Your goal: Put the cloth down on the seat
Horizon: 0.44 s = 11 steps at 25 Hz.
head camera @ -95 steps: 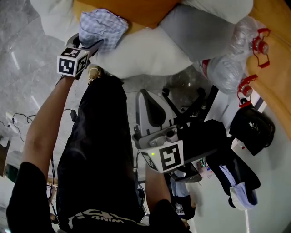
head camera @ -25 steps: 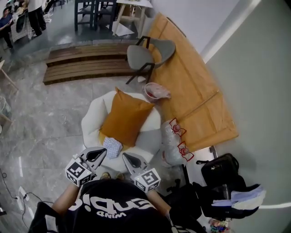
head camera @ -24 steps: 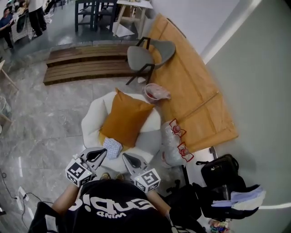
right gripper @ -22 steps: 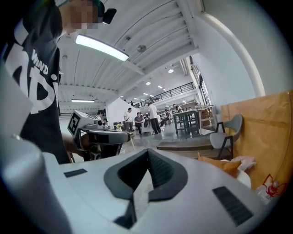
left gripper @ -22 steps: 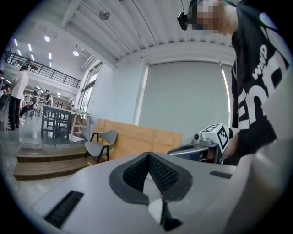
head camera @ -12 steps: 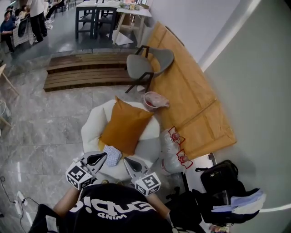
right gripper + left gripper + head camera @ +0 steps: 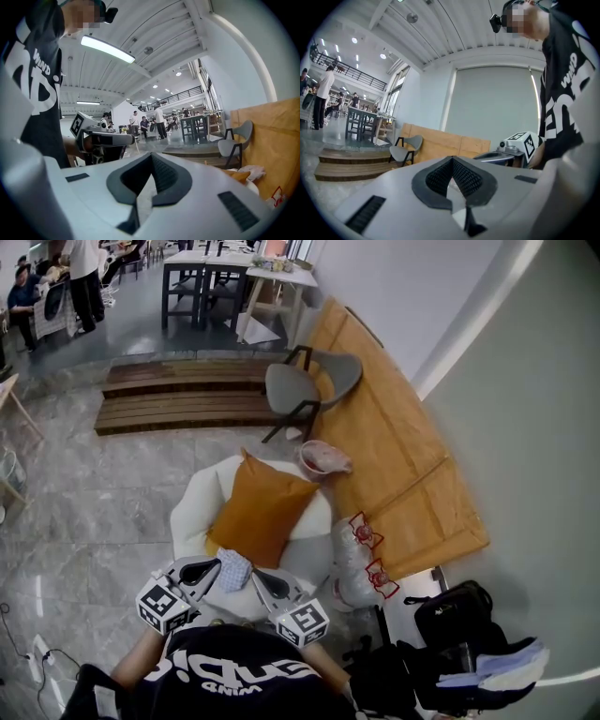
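The blue-and-white checked cloth [image 7: 233, 569] lies crumpled at the front of the white armchair seat [image 7: 192, 507], just before the orange cushion [image 7: 261, 507]. My left gripper [image 7: 216, 563] is close to my body, its tip beside the cloth's left edge, and it is shut with nothing in it. My right gripper [image 7: 255, 577] is just right of the cloth, also shut and empty. In the left gripper view the shut jaws [image 7: 452, 160] point across the room, with the right gripper [image 7: 519, 144] alongside. The right gripper view shows its shut jaws [image 7: 151, 158] and the left gripper [image 7: 99, 138].
Big clear water bottles with red caps [image 7: 358, 554] lie right of the armchair, with a pink bowl [image 7: 322, 457] behind it. A grey chair [image 7: 302, 386] stands by leaning wooden boards [image 7: 403, 456]. Low wooden steps [image 7: 178, 399] lie beyond. Black bags [image 7: 459, 606] are at my right.
Some seconds ago my left gripper held the cloth over the seat; now the cloth lies free on it. Over the last second both grippers have barely shifted.
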Available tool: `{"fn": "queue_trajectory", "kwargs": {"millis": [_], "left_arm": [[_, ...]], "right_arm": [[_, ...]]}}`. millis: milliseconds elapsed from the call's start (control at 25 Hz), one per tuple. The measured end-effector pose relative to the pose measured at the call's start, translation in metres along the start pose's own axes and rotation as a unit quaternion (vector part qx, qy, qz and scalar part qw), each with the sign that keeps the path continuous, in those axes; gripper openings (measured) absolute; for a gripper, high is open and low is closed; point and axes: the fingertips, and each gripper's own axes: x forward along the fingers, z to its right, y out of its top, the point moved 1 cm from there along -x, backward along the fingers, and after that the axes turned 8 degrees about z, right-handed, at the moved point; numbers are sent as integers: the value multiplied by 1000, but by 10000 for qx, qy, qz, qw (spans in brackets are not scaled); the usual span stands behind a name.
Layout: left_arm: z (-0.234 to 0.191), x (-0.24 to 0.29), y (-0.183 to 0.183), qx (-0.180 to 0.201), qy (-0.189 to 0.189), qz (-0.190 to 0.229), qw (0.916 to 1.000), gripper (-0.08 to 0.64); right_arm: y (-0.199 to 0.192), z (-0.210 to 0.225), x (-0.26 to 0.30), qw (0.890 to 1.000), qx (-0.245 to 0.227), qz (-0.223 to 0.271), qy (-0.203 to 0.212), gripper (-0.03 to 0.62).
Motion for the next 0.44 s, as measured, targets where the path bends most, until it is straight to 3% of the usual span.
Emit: {"fn": "queue_trajectory", "kwargs": {"millis": [440], "left_arm": [[1, -3, -5, -60, 18, -63, 10000, 6]], "right_arm": [[-6, 7, -5, 9999, 85, -42, -131, 18]]}}
